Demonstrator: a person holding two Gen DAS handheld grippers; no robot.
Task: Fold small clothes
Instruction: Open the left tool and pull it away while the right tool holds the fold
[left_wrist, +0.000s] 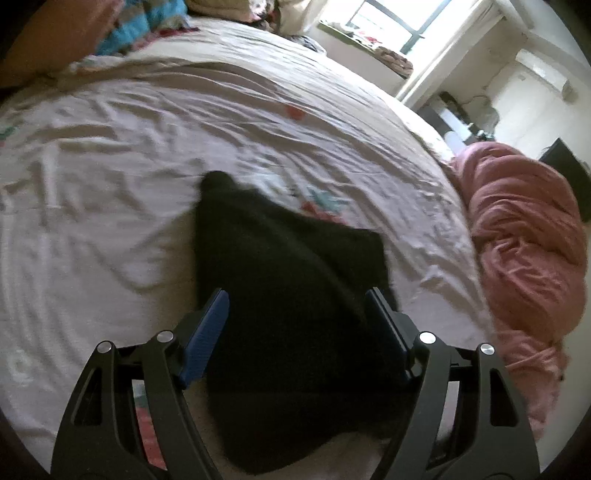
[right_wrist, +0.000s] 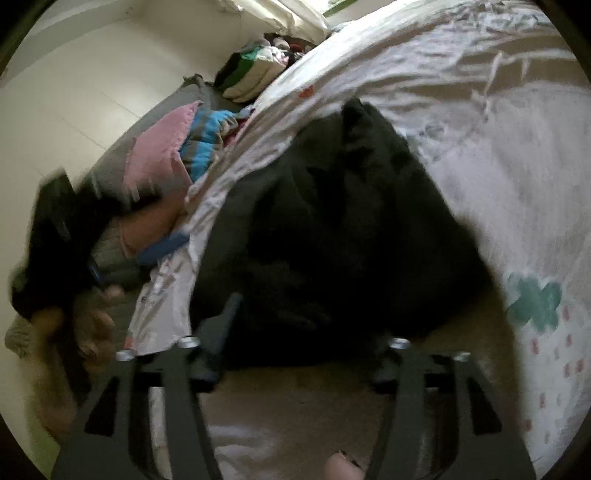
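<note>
A small black garment (left_wrist: 291, 280) lies in a rumpled heap on the pale printed bedsheet (left_wrist: 110, 155). In the left wrist view, my left gripper (left_wrist: 295, 314) is open above its near part. The blue pads (left_wrist: 207, 325) stand wide apart on either side of the cloth, and nothing is pinched. The right wrist view shows the same black garment (right_wrist: 332, 229) near the bed's edge. My right gripper (right_wrist: 303, 332) is open over its near edge. The left finger (right_wrist: 225, 321) shows against the cloth, while the right finger is lost in the dark fabric.
A pink blanket (left_wrist: 524, 236) is bunched at the bed's right side. Pillows and a striped blue cloth (right_wrist: 207, 140) lie beside the bed, with folded clothes (right_wrist: 251, 77) further back. A blurred hand (right_wrist: 99, 325) with a dark object is at the left. A window (left_wrist: 391, 22) lies beyond the bed.
</note>
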